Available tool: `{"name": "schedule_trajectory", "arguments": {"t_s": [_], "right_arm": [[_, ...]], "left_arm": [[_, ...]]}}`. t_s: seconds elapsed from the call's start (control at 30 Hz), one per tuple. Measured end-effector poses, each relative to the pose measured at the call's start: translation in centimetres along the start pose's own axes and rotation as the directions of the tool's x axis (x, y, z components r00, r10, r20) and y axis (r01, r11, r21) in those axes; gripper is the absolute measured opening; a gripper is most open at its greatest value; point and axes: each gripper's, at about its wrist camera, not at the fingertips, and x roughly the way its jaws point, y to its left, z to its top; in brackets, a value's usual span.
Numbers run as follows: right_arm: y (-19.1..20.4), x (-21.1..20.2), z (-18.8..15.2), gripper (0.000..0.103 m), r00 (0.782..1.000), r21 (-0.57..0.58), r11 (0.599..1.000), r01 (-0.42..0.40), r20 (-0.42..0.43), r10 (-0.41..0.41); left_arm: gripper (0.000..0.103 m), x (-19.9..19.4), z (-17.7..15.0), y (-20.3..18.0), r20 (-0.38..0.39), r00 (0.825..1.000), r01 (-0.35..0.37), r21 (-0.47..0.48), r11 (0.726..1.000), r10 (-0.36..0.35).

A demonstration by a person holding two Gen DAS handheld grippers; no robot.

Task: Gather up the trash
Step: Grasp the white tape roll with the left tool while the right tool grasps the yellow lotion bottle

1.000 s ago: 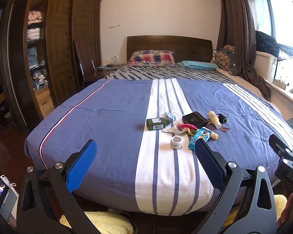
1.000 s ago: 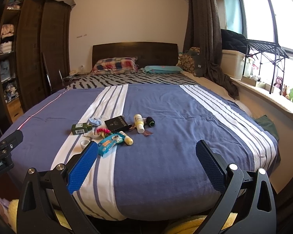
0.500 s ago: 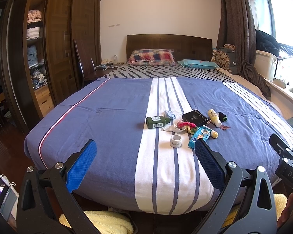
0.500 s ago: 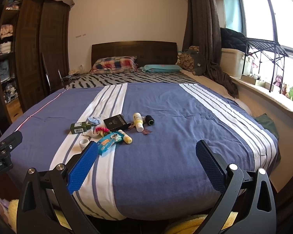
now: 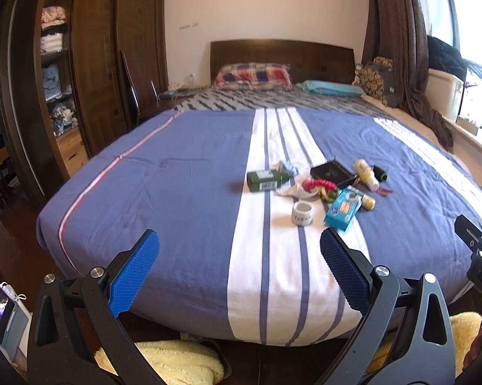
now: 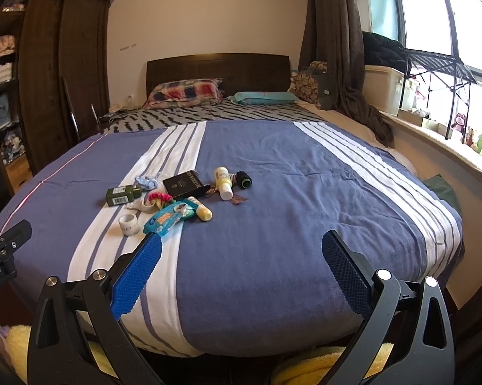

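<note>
A cluster of small items lies on the blue striped bed cover point(image 5: 176, 192) point(image 6: 305, 224): a dark green bottle point(image 5: 266, 180) point(image 6: 122, 194), a white tape roll point(image 5: 301, 213) point(image 6: 128, 223), a blue wipes packet point(image 5: 342, 208) point(image 6: 167, 219), a black box point(image 5: 332, 171) point(image 6: 185, 184), a pale yellow bottle point(image 5: 366, 173) point(image 6: 224, 181), a black spool point(image 6: 243, 179) and crumpled white paper point(image 5: 293, 191). My left gripper point(image 5: 239, 256) stands open over the bed's near edge, short of the cluster. My right gripper point(image 6: 241, 256) is open too, with the wipes packet just beyond its left finger.
A dark wardrobe point(image 5: 90, 64) with open shelves stands left of the bed. Pillows point(image 5: 253, 75) lie by the headboard. A curtain point(image 6: 337, 48), a storage box and a window sill run along the right. Yellow fluffy fabric point(image 5: 170, 365) lies below the bed's near edge.
Both grippers have moved a little forward and lower toward the bed, so the cluster looks nearer. Their fingers stay open and nothing on the bed has moved.
</note>
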Motion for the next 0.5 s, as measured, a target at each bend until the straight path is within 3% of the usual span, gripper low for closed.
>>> {"name": "schedule_trajectory", "arguments": {"t_s": [0.3, 0.5], "right_arm": [[0.0, 6.3, -1.3, 0.1, 0.995, 0.001, 0.999, -0.052, -0.083, 0.052], [1.0, 11.3, -1.5, 0.1, 0.987, -0.049, 0.996, -0.081, -0.14, 0.073]], "left_arm": [[0.095, 6.1, -0.8, 0.3, -0.088, 0.996, -0.002, 0.034, 0.999, 0.005], [0.095, 10.1, -0.5, -0.4, -0.131, 0.99, 0.055, 0.058, 0.997, -0.047]]}}
